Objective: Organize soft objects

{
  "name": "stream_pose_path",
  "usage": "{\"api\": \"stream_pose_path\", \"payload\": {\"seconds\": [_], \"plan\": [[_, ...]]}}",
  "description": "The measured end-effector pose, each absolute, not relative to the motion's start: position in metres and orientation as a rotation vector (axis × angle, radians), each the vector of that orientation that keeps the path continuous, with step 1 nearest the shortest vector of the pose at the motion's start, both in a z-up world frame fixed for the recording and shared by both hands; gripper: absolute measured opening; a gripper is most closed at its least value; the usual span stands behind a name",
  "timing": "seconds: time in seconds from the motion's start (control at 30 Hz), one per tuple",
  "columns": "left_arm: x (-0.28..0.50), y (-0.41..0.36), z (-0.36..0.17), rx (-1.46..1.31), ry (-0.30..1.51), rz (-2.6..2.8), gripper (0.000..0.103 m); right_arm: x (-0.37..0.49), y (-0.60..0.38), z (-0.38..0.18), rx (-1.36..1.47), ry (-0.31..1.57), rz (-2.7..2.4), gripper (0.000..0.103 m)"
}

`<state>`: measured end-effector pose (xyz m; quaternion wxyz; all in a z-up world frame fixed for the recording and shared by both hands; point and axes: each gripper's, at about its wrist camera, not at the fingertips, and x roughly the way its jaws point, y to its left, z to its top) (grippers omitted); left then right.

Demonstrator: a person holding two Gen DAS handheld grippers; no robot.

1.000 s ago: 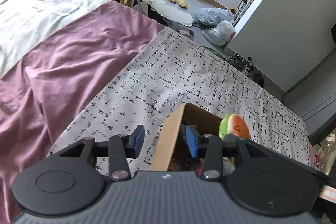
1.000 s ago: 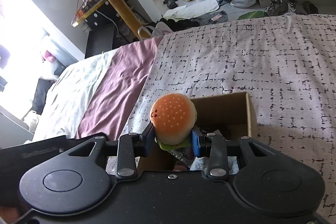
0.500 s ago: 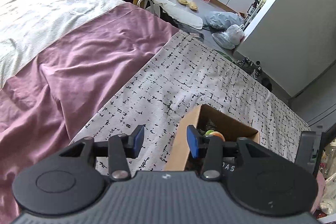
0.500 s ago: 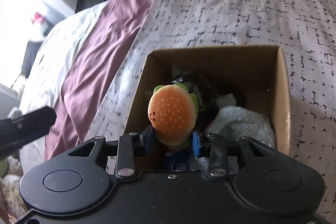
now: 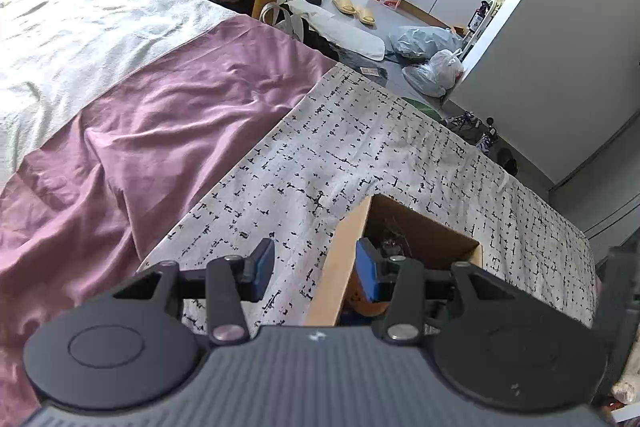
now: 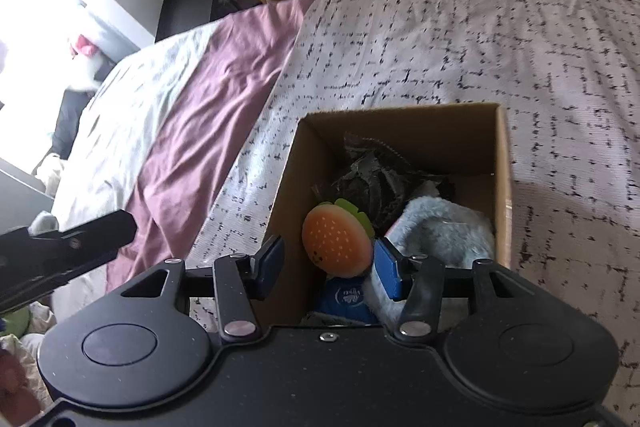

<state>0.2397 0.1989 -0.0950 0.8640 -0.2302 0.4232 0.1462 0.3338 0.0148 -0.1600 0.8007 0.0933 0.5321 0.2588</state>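
The bed [image 6: 520,39] is the biggest thing here, with a speckled blanket [image 5: 340,155] on top. On the blanket sits the cardboard box [image 6: 503,155], open at the top. Everything else is told from that box.

Inside the box, at the far wall, lies a dark crumpled thing [image 6: 372,171]. Nearer, by the right wall, is a fluffy blue-grey plush [image 6: 444,231]. Next to it, by the left wall, is the burger toy [image 6: 336,241], resting on a blue item [image 6: 346,297].

The right gripper [image 6: 329,263] hangs over the near edge of the box. Its jaws have just been opening, and the burger toy sits between them. The left pad is clear of it. The right pad is very near, and I cannot tell if it touches.

The left gripper [image 5: 316,267] is spread over the box's left wall, one pad outside and one inside, not pressing it.

To do this step well, I think the right jaws should open wide, then lift straight up, so the burger stays in the box.
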Motion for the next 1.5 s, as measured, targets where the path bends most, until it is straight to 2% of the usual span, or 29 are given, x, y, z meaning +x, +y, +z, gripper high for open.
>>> {"api": "stream_pose_path", "payload": {"seconds": [0.07,0.1,0.17,0.27,0.43,0.5,0.7,0.83,0.9,1.13,1.2,1.5], "plan": [[0.237,0.194,-0.092,-0.471,0.893,0.315,0.045,0.327,0.006,-0.152,0.210,1.126,0.557,0.050],[0.236,0.192,-0.092,-0.467,0.900,0.317,0.054,0.324,0.002,-0.149,0.213,1.119,0.558,0.050],[0.233,0.185,-0.090,-0.454,0.907,0.316,0.062,0.317,-0.007,-0.142,0.213,1.104,0.557,0.050],[0.226,0.172,-0.087,-0.423,0.904,0.306,0.069,0.307,-0.022,-0.133,0.212,1.082,0.549,0.051],[0.221,0.152,-0.086,-0.388,0.939,0.284,0.071,0.292,-0.049,-0.120,0.234,1.038,0.531,0.056],[0.218,0.144,-0.086,-0.383,0.960,0.278,0.078,0.288,-0.062,-0.114,0.242,1.020,0.521,0.059],[0.207,0.115,-0.077,-0.348,0.958,0.267,0.083,0.271,-0.098,-0.102,0.262,0.975,0.501,0.068],[0.200,0.094,-0.072,-0.322,0.957,0.250,0.086,0.258,-0.122,-0.094,0.270,0.939,0.479,0.084],[0.196,0.085,-0.069,-0.326,0.952,0.237,0.091,0.251,-0.134,-0.089,0.270,0.921,0.469,0.085],[0.179,0.061,-0.059,-0.301,0.953,0.207,0.097,0.228,-0.175,-0.071,0.273,0.854,0.423,0.100],[0.172,0.057,-0.056,-0.305,0.943,0.198,0.102,0.221,-0.185,-0.065,0.273,0.841,0.410,0.103],[0.141,0.038,-0.034,-0.213,0.891,0.167,0.103,0.186,-0.214,-0.042,0.273,0.781,0.364,0.103]]}}
